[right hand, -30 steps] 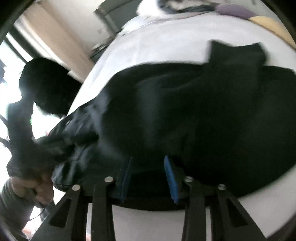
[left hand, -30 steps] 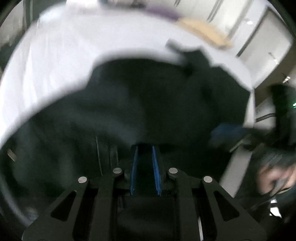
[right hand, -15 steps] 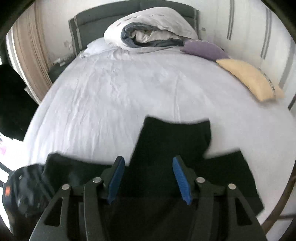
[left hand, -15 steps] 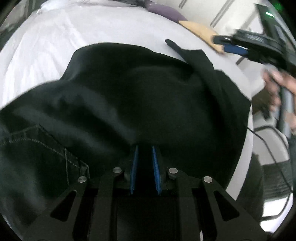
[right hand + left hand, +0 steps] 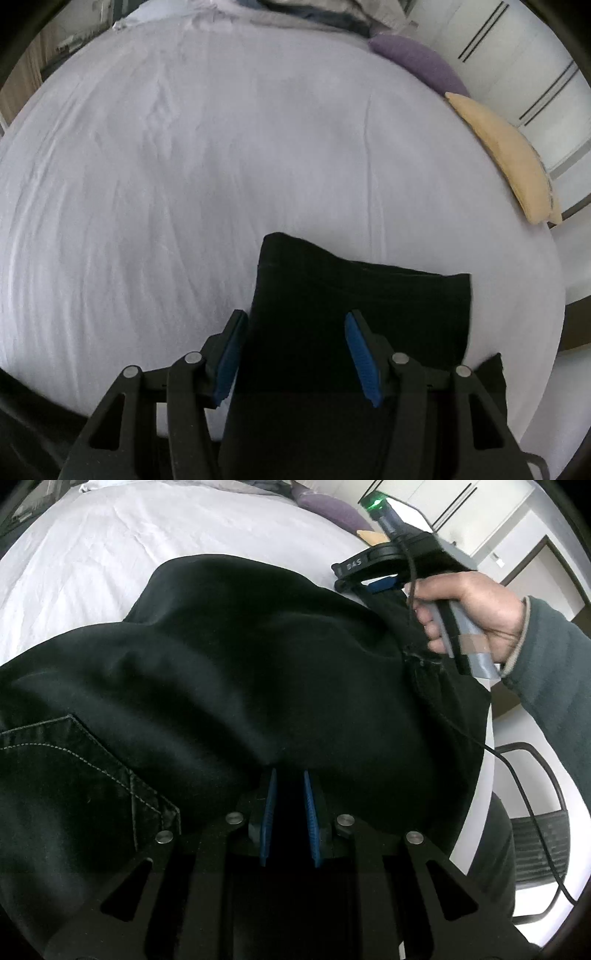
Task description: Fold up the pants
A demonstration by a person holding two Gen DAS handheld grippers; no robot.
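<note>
Black pants point(image 5: 240, 657) lie spread on the white bed sheet point(image 5: 110, 554), a stitched back pocket point(image 5: 92, 760) at the left. My left gripper point(image 5: 288, 775) is shut on a bunched fold of the pants near the waist. My right gripper point(image 5: 295, 325) hovers over the leg ends point(image 5: 354, 295), its jaws wide and closing a little. The hem lies below and between them, and the pads do not press it. In the left wrist view a hand point(image 5: 469, 605) holds the right gripper point(image 5: 354, 579) at the far right of the pants.
A purple pillow point(image 5: 417, 62) and a yellow pillow point(image 5: 506, 155) lie along the bed's right edge. A rolled duvet point(image 5: 314, 11) sits at the head. A dark chair point(image 5: 535, 830) and a trailing cable point(image 5: 517, 775) are beside the bed.
The right gripper let go of the dark fabric, widened its jaws and swung across to the leg ends. The left gripper kept its hold and sank slightly.
</note>
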